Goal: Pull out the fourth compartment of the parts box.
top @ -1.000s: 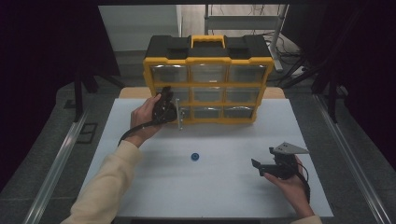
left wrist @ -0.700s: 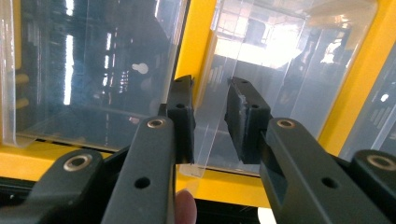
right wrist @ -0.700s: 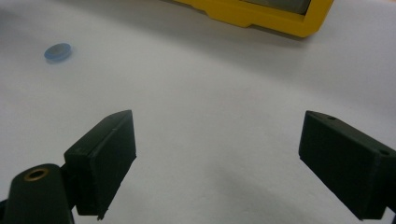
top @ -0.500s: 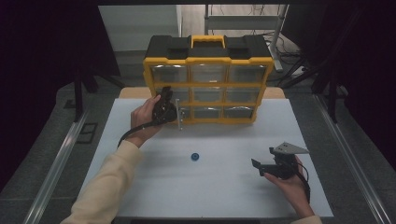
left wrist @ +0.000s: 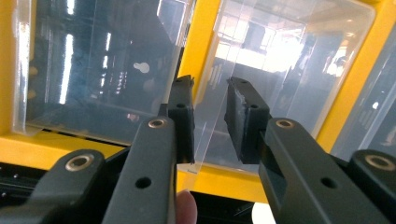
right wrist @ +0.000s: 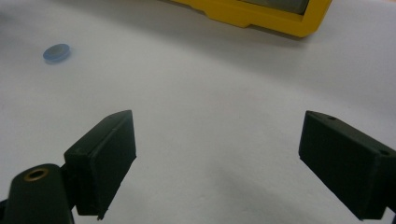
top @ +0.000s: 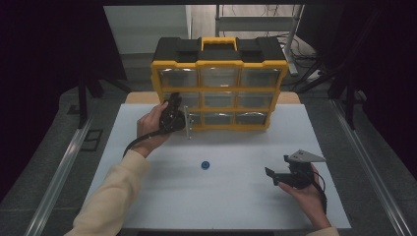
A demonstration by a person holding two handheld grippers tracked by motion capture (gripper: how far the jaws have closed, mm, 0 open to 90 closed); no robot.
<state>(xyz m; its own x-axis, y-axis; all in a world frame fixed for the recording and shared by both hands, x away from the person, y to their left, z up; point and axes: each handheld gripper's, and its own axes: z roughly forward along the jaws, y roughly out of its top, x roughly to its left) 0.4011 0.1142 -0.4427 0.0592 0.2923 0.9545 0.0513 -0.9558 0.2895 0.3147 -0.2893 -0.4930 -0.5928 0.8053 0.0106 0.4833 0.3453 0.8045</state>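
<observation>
- Yellow-framed drawer organizer (top: 219,83) stands upright at the far middle of the white counter (top: 236,196), its clear drawers facing the person so each can be pulled straight out.
- Its lower-left clear drawer (left wrist: 243,93) is what the left hand-held gripper (left wrist: 210,116) works on: the jaws stand a little apart, astride the thin clear lip at the drawer's front, seemingly placed to pinch it as a handle. I cannot tell whether they touch it yet.
- In the high view the left hand-held gripper (top: 173,115) sits against the organizer's lower-left corner.
- A small blue disc (top: 205,165) lies alone mid-counter, well apart from both hands; likely the piece meant for a drawer.
- The right hand-held gripper (top: 282,175) rests low near the counter's right front, jaws wide apart and empty, waiting.
- Against the earlier frames nothing visibly differs: both hands, the disc and the organizer hold the same places.
</observation>
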